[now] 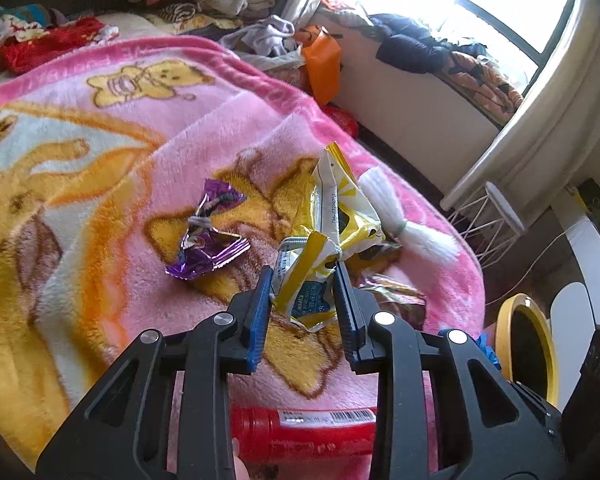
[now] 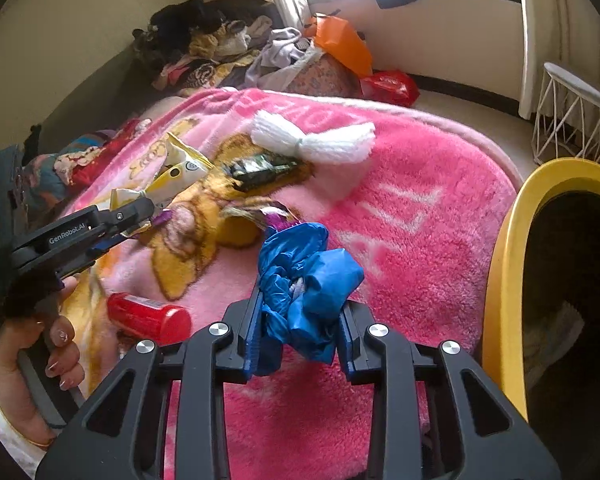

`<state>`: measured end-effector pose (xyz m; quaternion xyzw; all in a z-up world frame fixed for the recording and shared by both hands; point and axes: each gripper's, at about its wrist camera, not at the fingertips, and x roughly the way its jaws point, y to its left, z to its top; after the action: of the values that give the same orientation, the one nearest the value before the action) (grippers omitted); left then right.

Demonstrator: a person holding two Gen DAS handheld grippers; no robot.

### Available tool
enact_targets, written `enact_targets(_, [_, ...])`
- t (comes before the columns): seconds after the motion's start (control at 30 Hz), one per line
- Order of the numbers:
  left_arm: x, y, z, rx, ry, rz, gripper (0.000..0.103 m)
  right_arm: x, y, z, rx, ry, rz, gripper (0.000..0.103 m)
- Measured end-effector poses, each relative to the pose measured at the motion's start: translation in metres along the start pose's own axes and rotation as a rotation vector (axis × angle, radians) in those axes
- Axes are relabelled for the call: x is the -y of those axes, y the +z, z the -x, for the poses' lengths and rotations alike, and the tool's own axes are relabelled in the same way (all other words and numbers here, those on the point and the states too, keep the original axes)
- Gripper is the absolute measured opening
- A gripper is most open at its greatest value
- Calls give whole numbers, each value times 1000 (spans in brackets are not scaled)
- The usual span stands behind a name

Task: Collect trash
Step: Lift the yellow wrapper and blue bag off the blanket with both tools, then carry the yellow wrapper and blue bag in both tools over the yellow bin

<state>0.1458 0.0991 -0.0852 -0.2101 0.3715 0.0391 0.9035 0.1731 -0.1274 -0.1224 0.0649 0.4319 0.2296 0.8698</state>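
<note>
My left gripper (image 1: 302, 280) is shut on a crumpled yellow and white snack wrapper (image 1: 308, 284) just above the pink blanket (image 1: 140, 152). It also shows in the right wrist view (image 2: 140, 210) at the left. My right gripper (image 2: 300, 312) is shut on a crumpled blue plastic wad (image 2: 308, 280) above the blanket (image 2: 412, 232), near the yellow-rimmed bin (image 2: 504, 280). A purple foil wrapper (image 1: 208, 236), a second yellow wrapper (image 1: 340, 204), a white yarn bundle (image 2: 312, 140), a dark wrapper (image 2: 260, 170) and a red bottle (image 2: 148, 318) lie on the blanket.
The yellow-rimmed bin (image 1: 524, 344) stands on the floor by the bed's right edge. A white wire stool (image 2: 572, 116) stands beyond it. Clothes (image 2: 220, 48), an orange bag (image 2: 344, 42) and a red bag (image 2: 388, 86) are piled at the far end.
</note>
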Motion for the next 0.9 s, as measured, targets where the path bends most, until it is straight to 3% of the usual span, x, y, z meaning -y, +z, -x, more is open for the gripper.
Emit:
enact_targets(0.43, [31,2,34,50,-60,-52,24,-8,7,39,81,10,32,29])
enact_targets(0.9, [77,-6,51,67,-132,-130,24,13,8,85,178,-30,-23,29])
